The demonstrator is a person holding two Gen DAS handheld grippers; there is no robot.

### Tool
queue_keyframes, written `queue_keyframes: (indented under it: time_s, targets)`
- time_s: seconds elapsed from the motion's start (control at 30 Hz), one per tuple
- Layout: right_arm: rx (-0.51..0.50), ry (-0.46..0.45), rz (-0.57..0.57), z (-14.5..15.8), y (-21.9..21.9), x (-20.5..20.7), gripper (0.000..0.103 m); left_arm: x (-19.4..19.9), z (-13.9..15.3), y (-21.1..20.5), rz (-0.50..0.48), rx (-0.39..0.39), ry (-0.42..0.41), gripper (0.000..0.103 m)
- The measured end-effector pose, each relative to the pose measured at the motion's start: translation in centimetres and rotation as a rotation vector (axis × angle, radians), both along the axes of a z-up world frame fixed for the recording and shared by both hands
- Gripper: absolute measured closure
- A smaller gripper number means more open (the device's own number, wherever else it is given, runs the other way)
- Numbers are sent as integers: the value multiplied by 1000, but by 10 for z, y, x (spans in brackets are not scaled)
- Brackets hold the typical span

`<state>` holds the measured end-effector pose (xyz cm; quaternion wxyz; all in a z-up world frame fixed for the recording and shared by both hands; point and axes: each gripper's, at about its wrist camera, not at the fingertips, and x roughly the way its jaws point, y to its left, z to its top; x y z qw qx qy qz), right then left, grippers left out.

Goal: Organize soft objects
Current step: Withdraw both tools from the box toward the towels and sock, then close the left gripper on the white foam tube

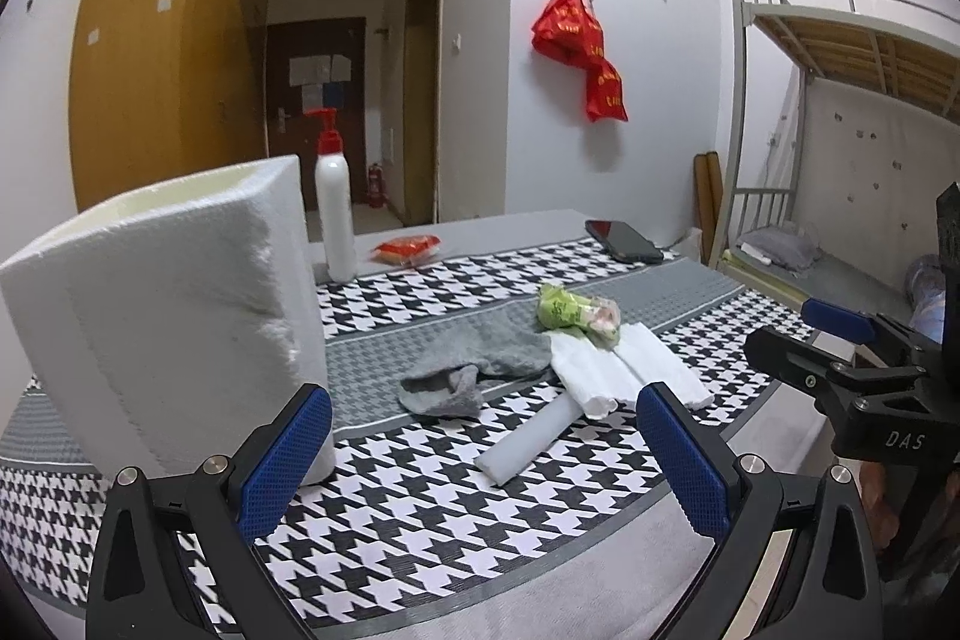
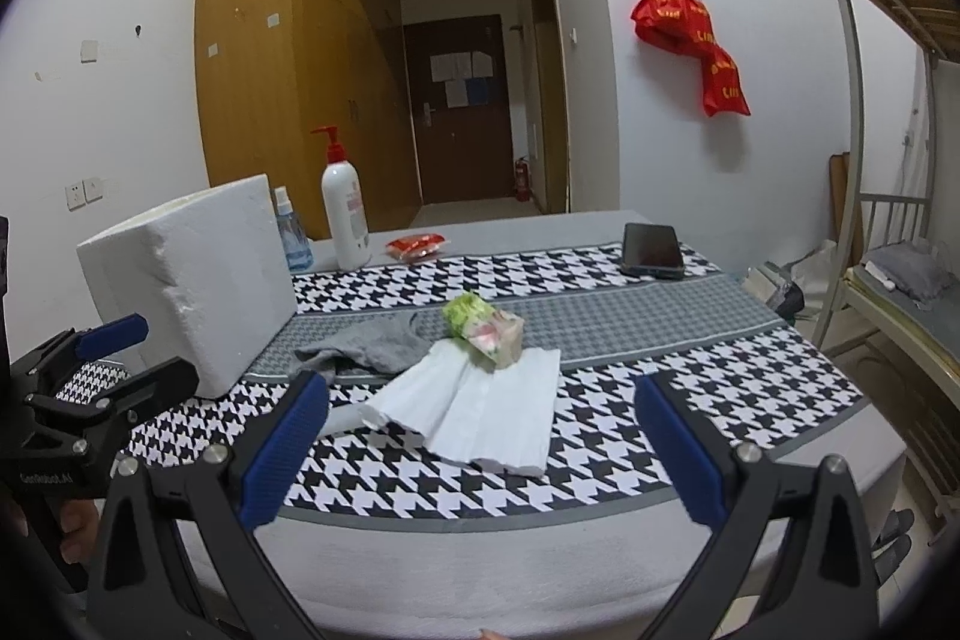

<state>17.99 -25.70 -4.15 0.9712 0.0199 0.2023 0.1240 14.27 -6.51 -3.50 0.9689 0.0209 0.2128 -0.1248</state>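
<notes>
A grey sock (image 1: 474, 361) (image 2: 366, 347) lies crumpled on the houndstooth table cloth (image 1: 432, 508) (image 2: 648, 400). Right of it lie white folded foam sheets (image 1: 624, 367) (image 2: 480, 412) with a green tissue pack (image 1: 576, 313) (image 2: 483, 328) on their far end. A white foam strip (image 1: 531, 439) lies nearer. A white styrofoam box (image 1: 162, 316) (image 2: 192, 286) stands at the left. My left gripper (image 1: 483, 460) is open and empty, next to the box. My right gripper (image 2: 480, 451) is open and empty, in front of the sheets; it also shows in the left wrist view (image 1: 834, 340).
A white pump bottle (image 1: 334, 214) (image 2: 345, 214), a small blue spray bottle (image 2: 292, 235), a red packet (image 1: 407, 249) (image 2: 416, 244) and a black phone (image 1: 624, 241) (image 2: 652, 250) sit at the back of the table. A bunk bed (image 1: 840, 100) stands at the right.
</notes>
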Motion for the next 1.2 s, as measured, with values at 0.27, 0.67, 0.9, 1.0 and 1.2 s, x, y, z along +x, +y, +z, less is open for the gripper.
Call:
queue_keyframes:
  time_s: [0.27,0.67,0.9,1.0,1.2]
  targets:
    - [-3,42,-8,-10,-2,14,0,18,-9,-8,-56,26,61,1]
    - [3,88,-8,-23,-1,36,0,49,-28,-20,-164,57,184,1]
    - [13,109,-26,-26,-6,48,0,64,-41,-24,-213,59,276,9]
    - [20,116,-30,-28,-8,52,0,70,-44,-21,-216,40,315,14]
    - [28,131,-27,-31,-8,56,0,72,-46,-22,-236,41,349,24]
